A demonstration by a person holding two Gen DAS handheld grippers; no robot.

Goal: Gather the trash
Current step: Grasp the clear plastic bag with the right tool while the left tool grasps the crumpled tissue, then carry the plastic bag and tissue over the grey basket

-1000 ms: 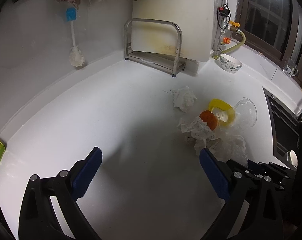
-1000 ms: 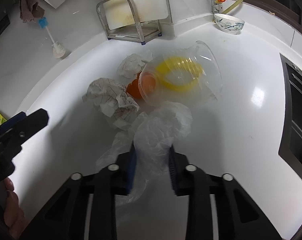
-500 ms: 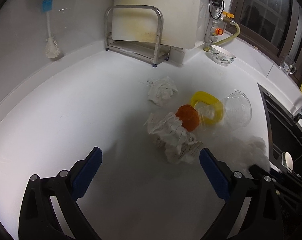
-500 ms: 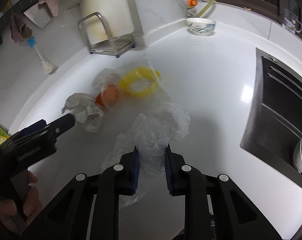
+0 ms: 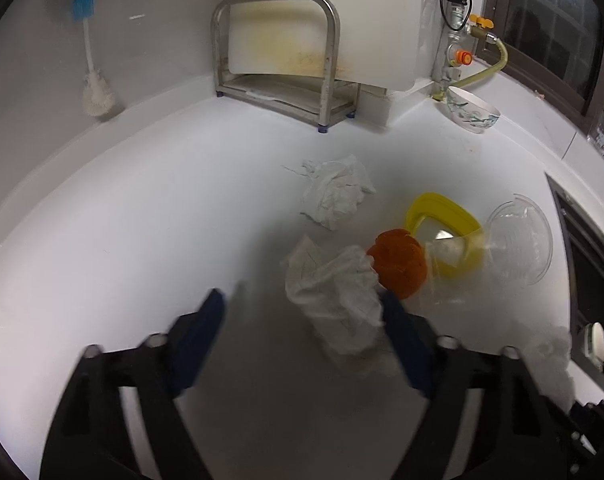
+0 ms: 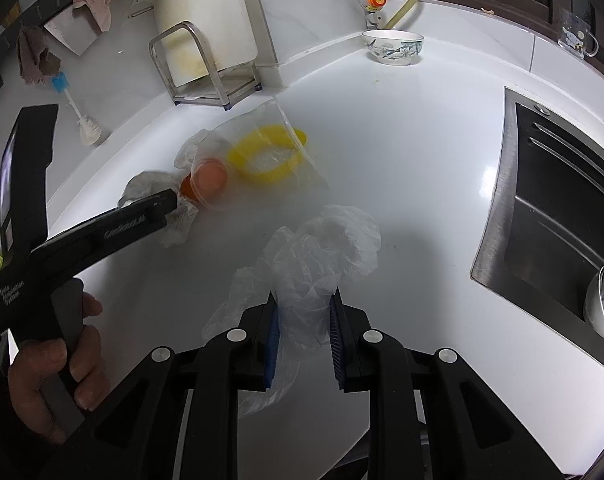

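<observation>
A white worktop (image 5: 114, 240) curves round a kitchen corner, with a metal rack (image 5: 278, 60) at the back wall and a sink (image 6: 562, 208) on the right. My left tongs (image 5: 302, 320) reach low over the worktop with their blue pads wide apart, one pad touching the right edge of the nearer crumpled paper wad (image 5: 334, 292); the tongs are blurred in their own camera. From the right wrist I see my left hand (image 6: 58, 360) wrapped round the handle. My right tongs (image 6: 304, 336) are pressed together on a clear plastic bag (image 6: 318, 264), whose loose end billows out ahead of them.

I count two paper wads, the farther paper wad (image 5: 336, 194) lying apart towards the rack, one orange lump (image 5: 398, 264) touching the nearer wad, one yellow ring (image 5: 446, 232) and one clear plastic tub (image 5: 518, 240) on its side. Whether the lump lies inside clear plastic I cannot tell. One patterned bowl (image 5: 472, 114) stands by the wall.
</observation>
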